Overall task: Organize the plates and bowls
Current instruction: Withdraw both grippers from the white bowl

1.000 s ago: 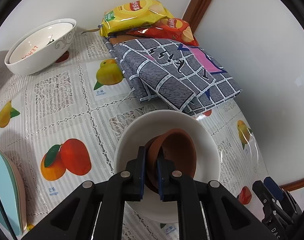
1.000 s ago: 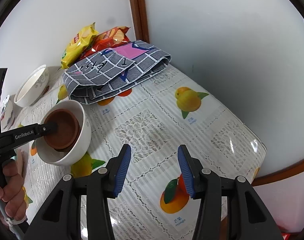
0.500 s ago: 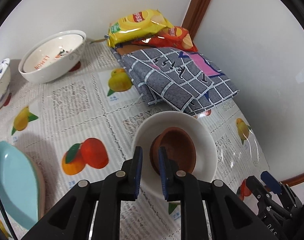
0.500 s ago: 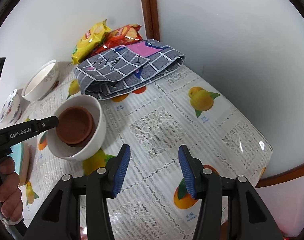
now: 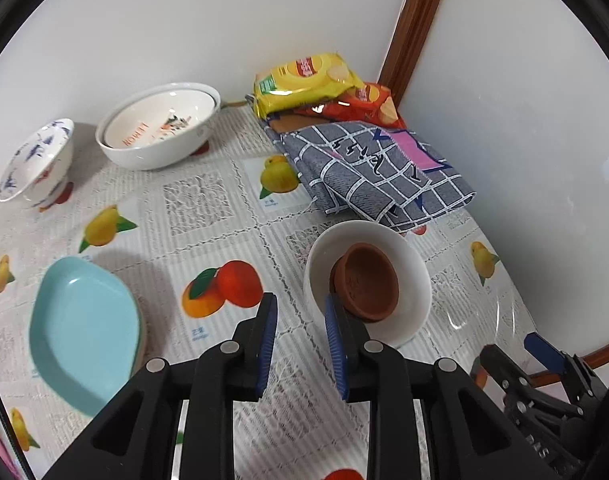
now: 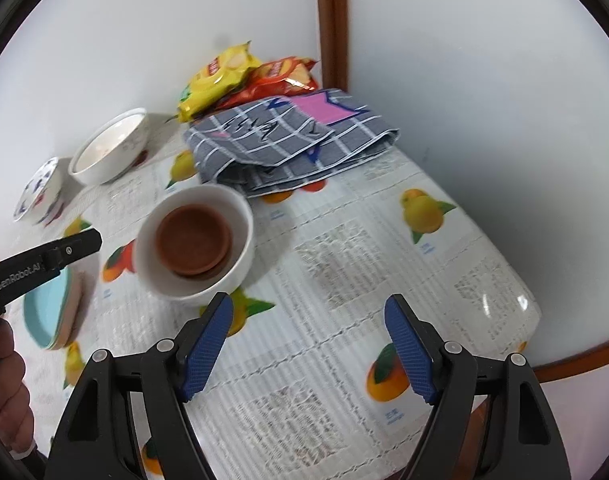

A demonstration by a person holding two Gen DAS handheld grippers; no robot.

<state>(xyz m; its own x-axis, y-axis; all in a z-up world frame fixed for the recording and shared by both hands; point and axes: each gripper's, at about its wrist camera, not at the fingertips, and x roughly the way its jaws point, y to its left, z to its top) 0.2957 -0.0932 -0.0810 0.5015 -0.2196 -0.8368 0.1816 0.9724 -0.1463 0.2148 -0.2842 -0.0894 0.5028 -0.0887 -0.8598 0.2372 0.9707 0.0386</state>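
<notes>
A small brown bowl sits tilted inside a white bowl on the fruit-print tablecloth; both also show in the right wrist view, the brown bowl inside the white bowl. My left gripper is open and empty, just left of and nearer than the white bowl. My right gripper is open and empty over the tablecloth, nearer than the white bowl. A light blue plate lies on a stack at the left. A large white bowl and a blue-patterned bowl stand at the back.
A folded grey checked cloth lies just behind the white bowl. Yellow and red snack bags sit in the back corner by a wooden post. The white wall runs along the right. The table's edge is at the near right.
My left gripper let go of the brown bowl, opened and pulled back and up. The brown bowl now rests in the white bowl. My right gripper drew back slightly.
</notes>
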